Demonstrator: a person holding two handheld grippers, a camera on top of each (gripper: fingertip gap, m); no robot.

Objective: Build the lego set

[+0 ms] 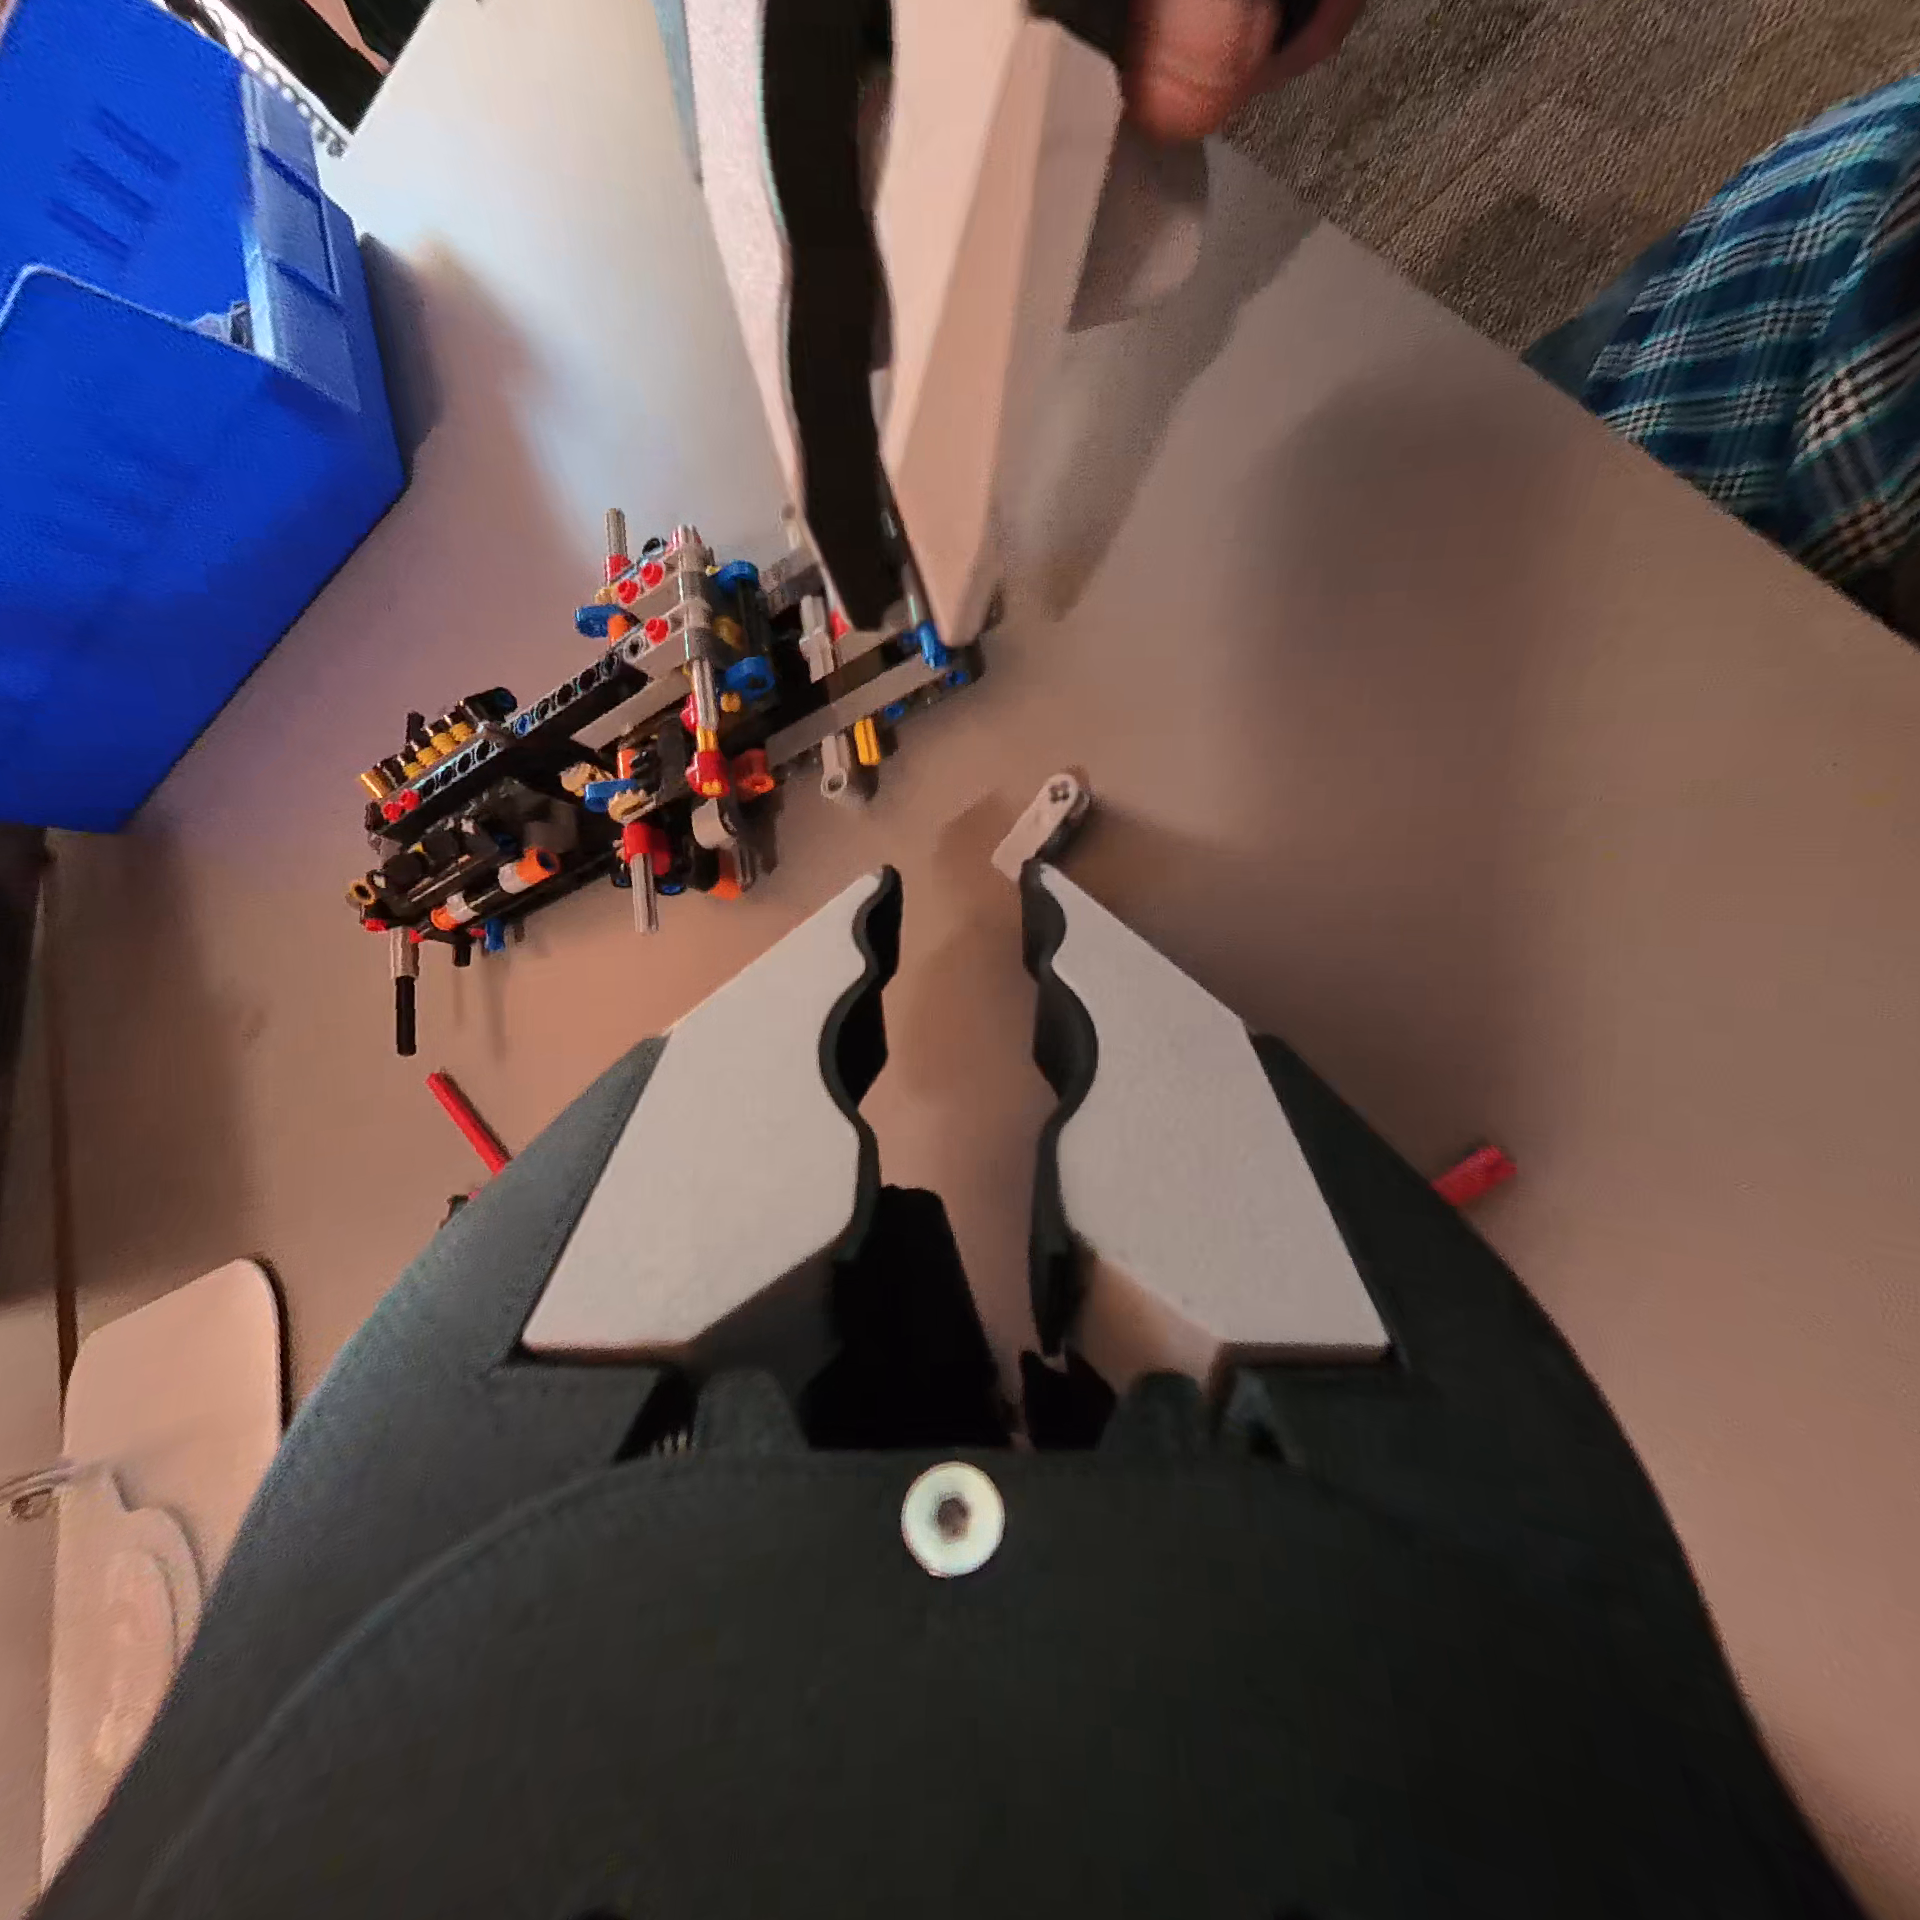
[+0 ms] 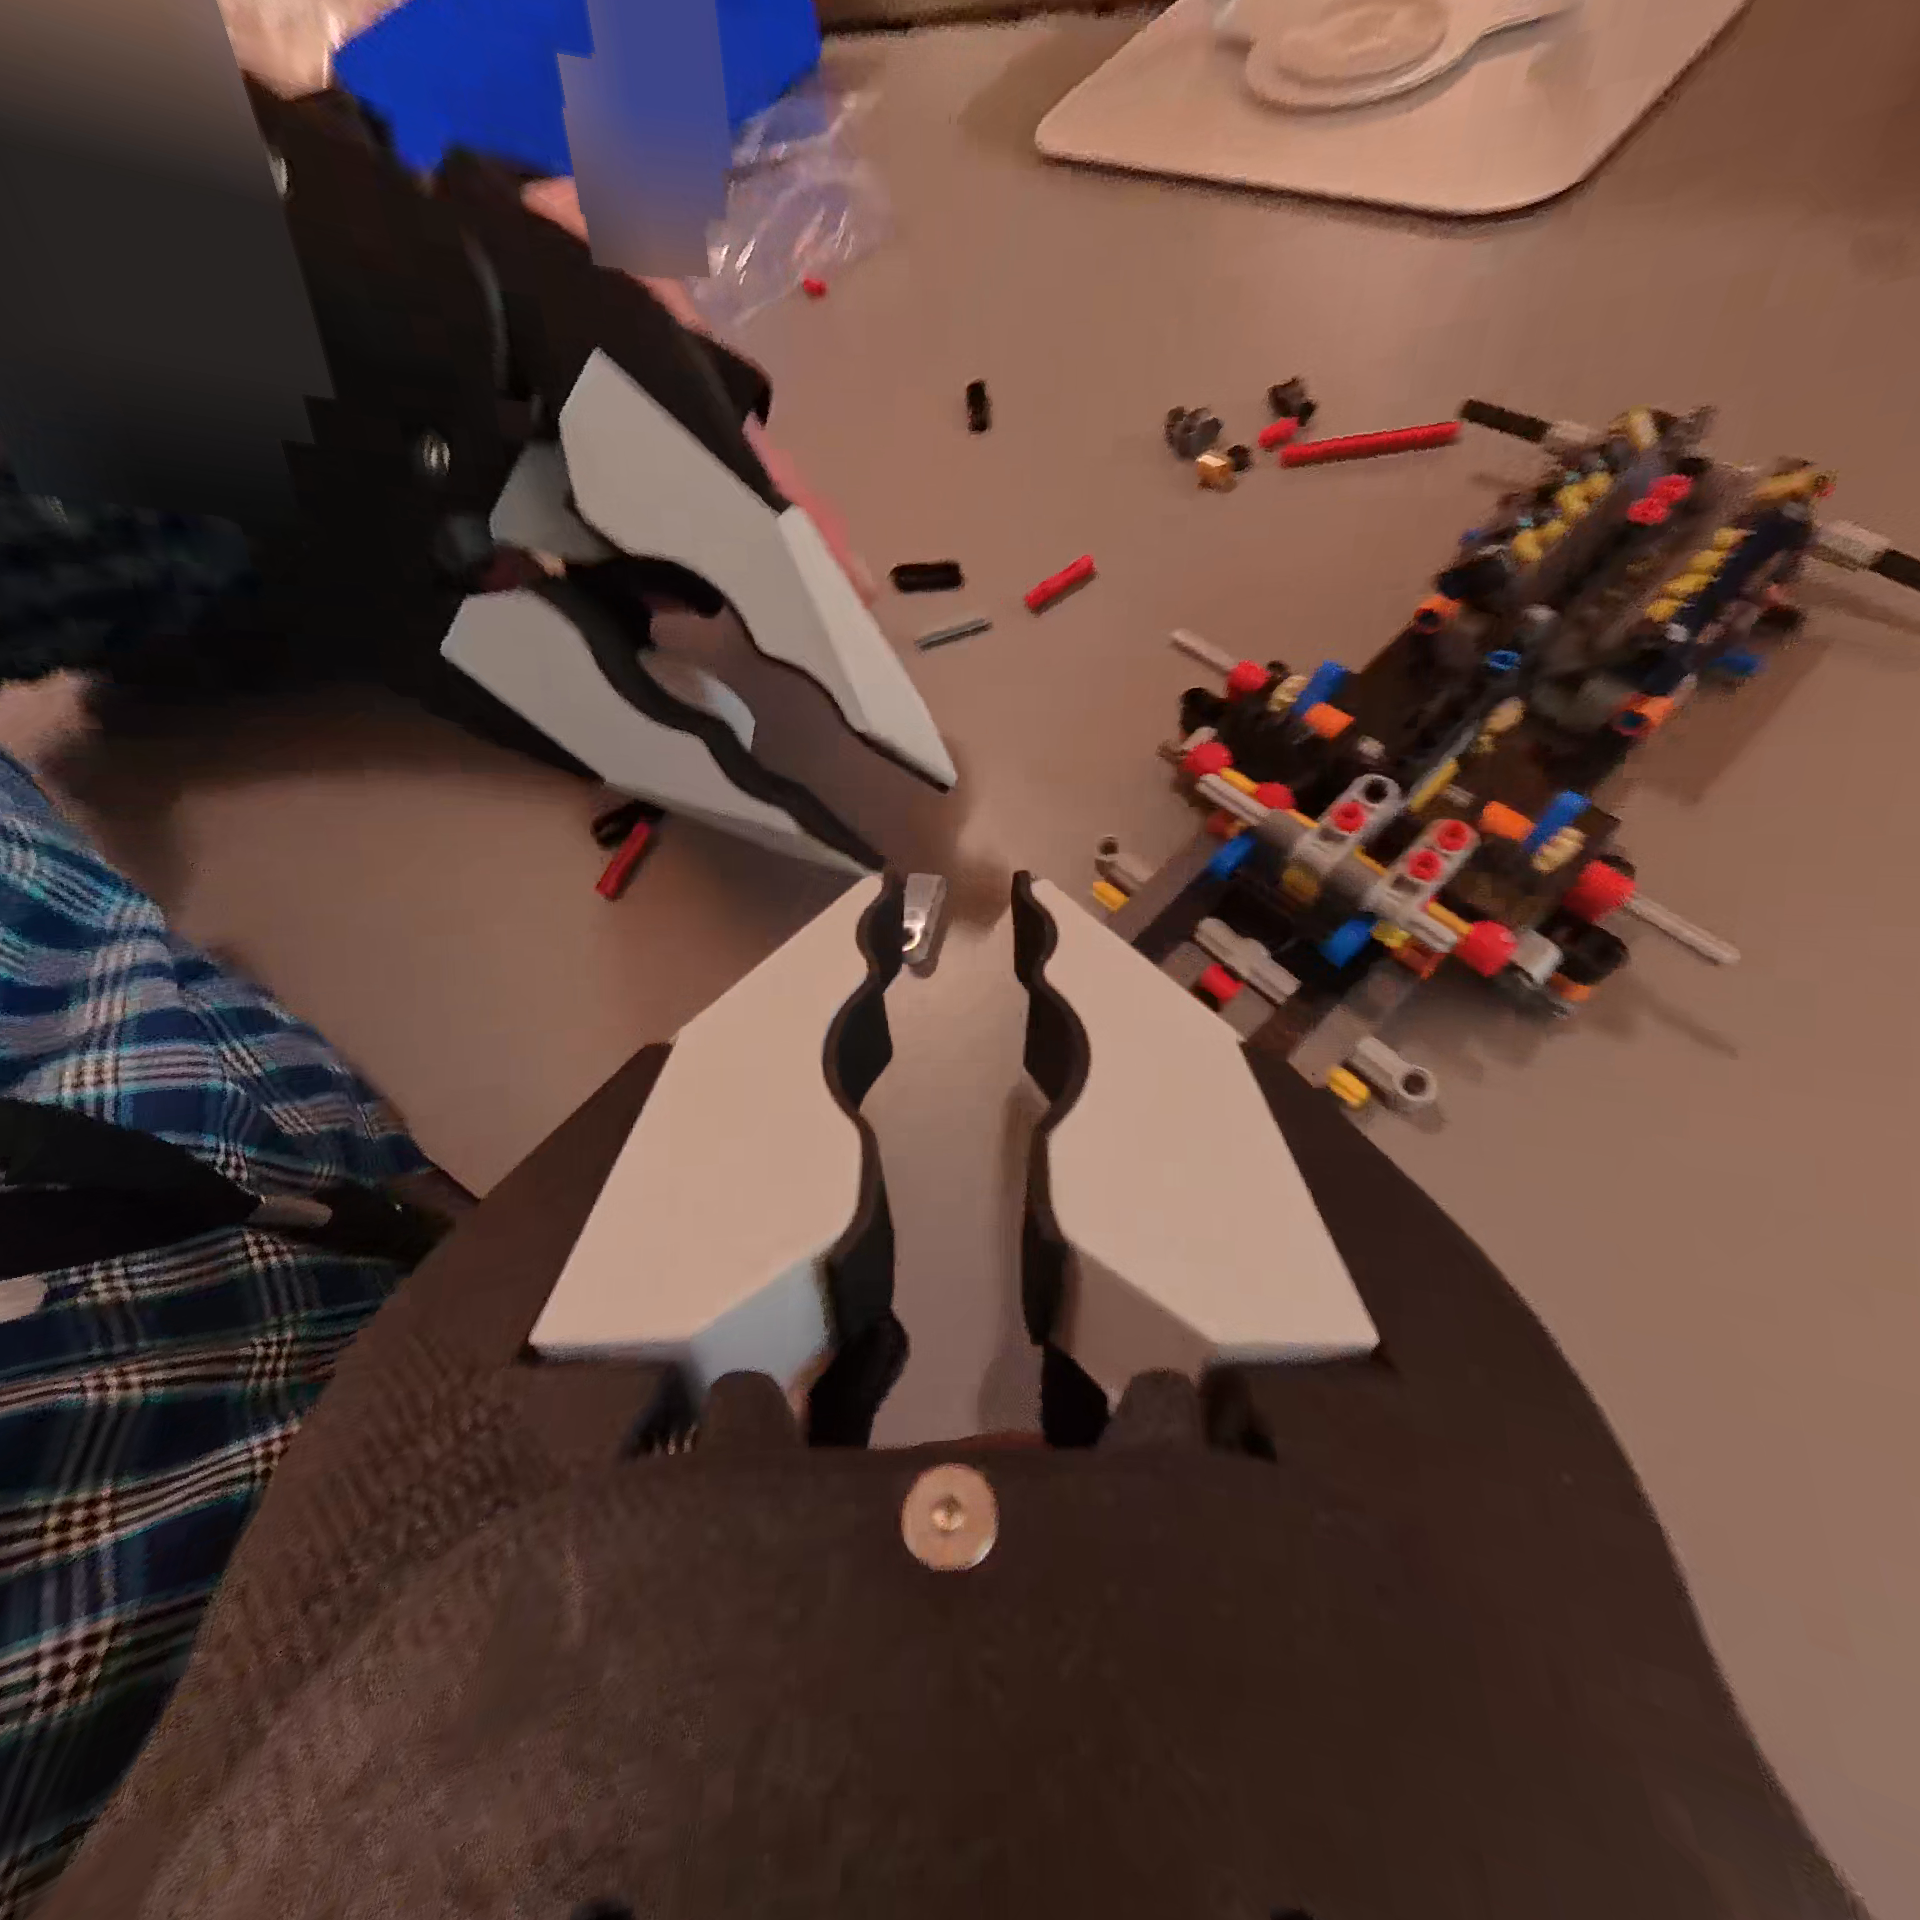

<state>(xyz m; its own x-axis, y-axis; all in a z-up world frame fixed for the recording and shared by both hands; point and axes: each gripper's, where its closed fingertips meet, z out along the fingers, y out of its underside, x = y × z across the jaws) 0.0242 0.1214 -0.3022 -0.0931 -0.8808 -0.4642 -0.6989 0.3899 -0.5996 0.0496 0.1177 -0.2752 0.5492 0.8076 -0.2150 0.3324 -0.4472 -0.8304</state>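
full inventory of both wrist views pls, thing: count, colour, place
lego build: 1, black and grey with red, blue, yellow, orange pins, on the table
small grey piece: 1, light grey, on the table at the left gripper's fingertips
loose pieces: several, red, black and grey, scattered on the table beyond the build
bin: 1, blue, at the table's far side
plastic bag: 1, clear, beside the bin
mat: 1, pale, on the table, something clear on it
table: 1, beige
person's clothing: blue plaid, at the table's edge
left gripper: black body, white fingers, open, empty
right gripper: same build, open, empty
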